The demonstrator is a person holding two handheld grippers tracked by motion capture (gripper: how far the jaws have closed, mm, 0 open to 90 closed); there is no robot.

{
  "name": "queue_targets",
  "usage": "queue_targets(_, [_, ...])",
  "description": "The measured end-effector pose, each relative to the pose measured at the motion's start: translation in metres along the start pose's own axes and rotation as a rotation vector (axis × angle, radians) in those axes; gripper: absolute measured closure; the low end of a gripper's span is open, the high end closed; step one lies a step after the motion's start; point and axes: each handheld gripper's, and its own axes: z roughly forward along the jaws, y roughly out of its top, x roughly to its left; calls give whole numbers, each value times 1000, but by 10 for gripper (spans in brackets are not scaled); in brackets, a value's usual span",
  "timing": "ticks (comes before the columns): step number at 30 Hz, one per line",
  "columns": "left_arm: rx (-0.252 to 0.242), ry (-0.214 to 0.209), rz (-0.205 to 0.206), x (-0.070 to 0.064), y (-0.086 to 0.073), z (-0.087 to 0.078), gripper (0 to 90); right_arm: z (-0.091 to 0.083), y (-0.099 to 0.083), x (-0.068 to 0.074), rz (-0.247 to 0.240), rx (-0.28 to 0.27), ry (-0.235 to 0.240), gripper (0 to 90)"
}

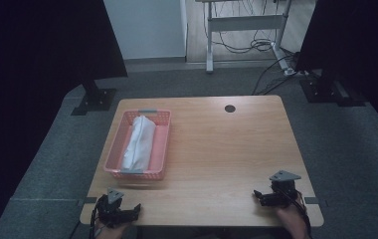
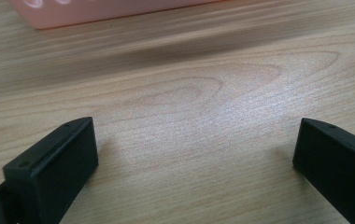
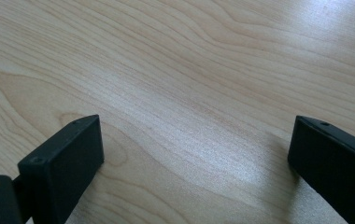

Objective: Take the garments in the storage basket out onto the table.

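Note:
A pink plastic basket [image 1: 114, 149] stands on the left half of the wooden table [image 1: 217, 149], with a folded white cloth [image 1: 139, 142] lying lengthwise in it. My left gripper [image 1: 136, 209] rests at the table's front left corner, jaws pointing right, open and empty. In the left gripper view the gripper [image 2: 196, 140] has its jaws spread wide over bare wood, with the basket's pink wall [image 2: 105, 9] at the top edge. At the front right my right gripper [image 1: 257, 195] points left, held by a hand. It [image 3: 196, 137] is open with nothing between its jaws.
A dark round cable hole [image 1: 230, 108] sits near the table's far edge. Black stands with curtains flank the table on the carpet. A white desk frame [image 1: 246, 22] with loose cables stands behind.

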Motion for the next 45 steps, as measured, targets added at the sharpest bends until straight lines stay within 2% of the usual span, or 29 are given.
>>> queue_targets(20, [-2, 5, -5, 0, 0, 0, 0, 0, 0, 0, -1, 0, 1, 30])
queue_targets(30, [-14, 0, 8, -1, 0, -2, 47, 0, 0, 0, -1, 0, 1, 30])
queue_targets(33, [-23, 2, 1, 0, 1, -3, 54, 0, 0, 0, -1, 0, 1, 30])
queue_targets(36, [-38, -1, -5, 0, 3, -6, 60, 0, 0, 0, -1, 0, 1, 30])
queue_targets(45, [-42, -6, 3, -2, 12, -14, 65, 0, 0, 0, -1, 0, 1, 30])
